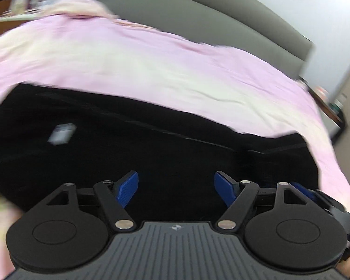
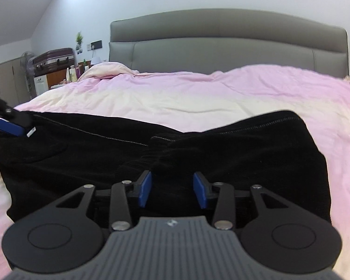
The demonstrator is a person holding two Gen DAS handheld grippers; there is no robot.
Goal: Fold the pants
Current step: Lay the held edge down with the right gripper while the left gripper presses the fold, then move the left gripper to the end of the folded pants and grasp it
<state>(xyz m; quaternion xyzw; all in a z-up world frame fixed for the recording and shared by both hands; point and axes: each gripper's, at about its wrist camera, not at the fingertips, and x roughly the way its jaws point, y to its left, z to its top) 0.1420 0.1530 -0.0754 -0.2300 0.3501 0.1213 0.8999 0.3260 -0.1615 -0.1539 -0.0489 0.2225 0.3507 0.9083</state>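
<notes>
Black pants (image 2: 128, 161) lie folded across the near part of a pink and cream bed cover (image 2: 175, 93). A white label (image 1: 61, 133) shows on them in the blurred left wrist view, where the pants (image 1: 151, 154) fill the middle. My left gripper (image 1: 176, 190) is open and empty just above the pants. It also shows at the left edge of the right wrist view (image 2: 14, 126), at the pants' left corner. My right gripper (image 2: 172, 191) is open and empty over the pants' near edge.
A grey padded headboard (image 2: 221, 42) stands at the far side of the bed. A crumpled cream blanket (image 2: 107, 70) lies by it. A dresser with bottles (image 2: 72, 72), a suitcase (image 2: 53, 59) and a fan (image 2: 26, 65) stand at the far left.
</notes>
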